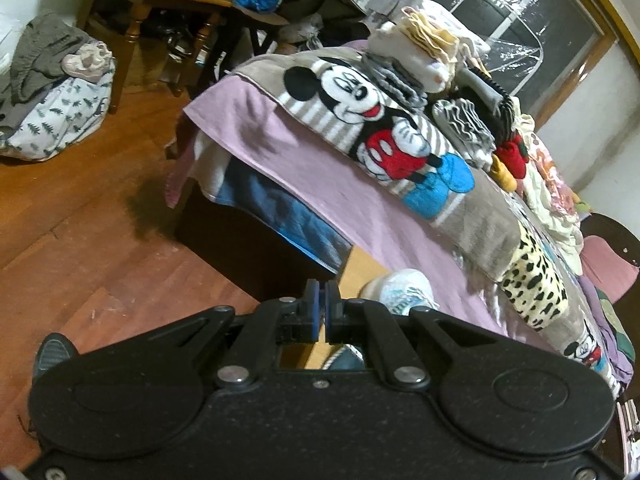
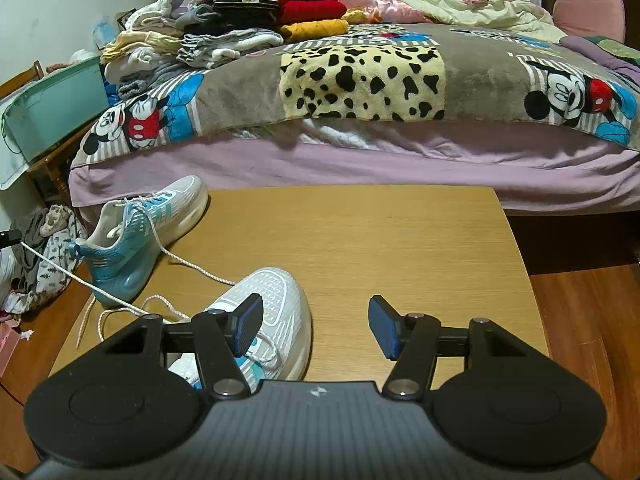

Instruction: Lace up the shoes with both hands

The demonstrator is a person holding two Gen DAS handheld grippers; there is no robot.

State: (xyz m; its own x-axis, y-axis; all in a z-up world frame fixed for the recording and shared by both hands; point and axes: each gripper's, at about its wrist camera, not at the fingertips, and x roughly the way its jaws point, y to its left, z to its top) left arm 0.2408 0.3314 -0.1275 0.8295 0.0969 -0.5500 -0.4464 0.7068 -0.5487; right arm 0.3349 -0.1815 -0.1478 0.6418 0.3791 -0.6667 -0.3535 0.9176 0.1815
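1. In the left wrist view, the left gripper has its blue-padded fingers pressed together with no gap. I see nothing plainly pinched between them from here, though a thin lace could be hidden in the seam.
2. It points out past the corner of the bed, over the wooden floor. Only the toe of a white-and-blue shoe peeks out just beyond the fingers.
3. In the right wrist view, a taut white lace runs from the far shoe off to the left edge, where a dark tip is barely visible. That may be the left gripper drawing the lace tight, but it is too small to be sure.
4. The far shoe is tipped up on its heel at the left edge of the wooden surface, probably because the lace is pulling on it.
5. The near shoe lies close under the right gripper, its loose lace trailing in loops across the surface.
6. The right gripper's fingers stand well apart and hold nothing. One finger overlaps the near shoe's toe in the view, and the other hangs over bare wood. I judge it is poised to reach for a lace.
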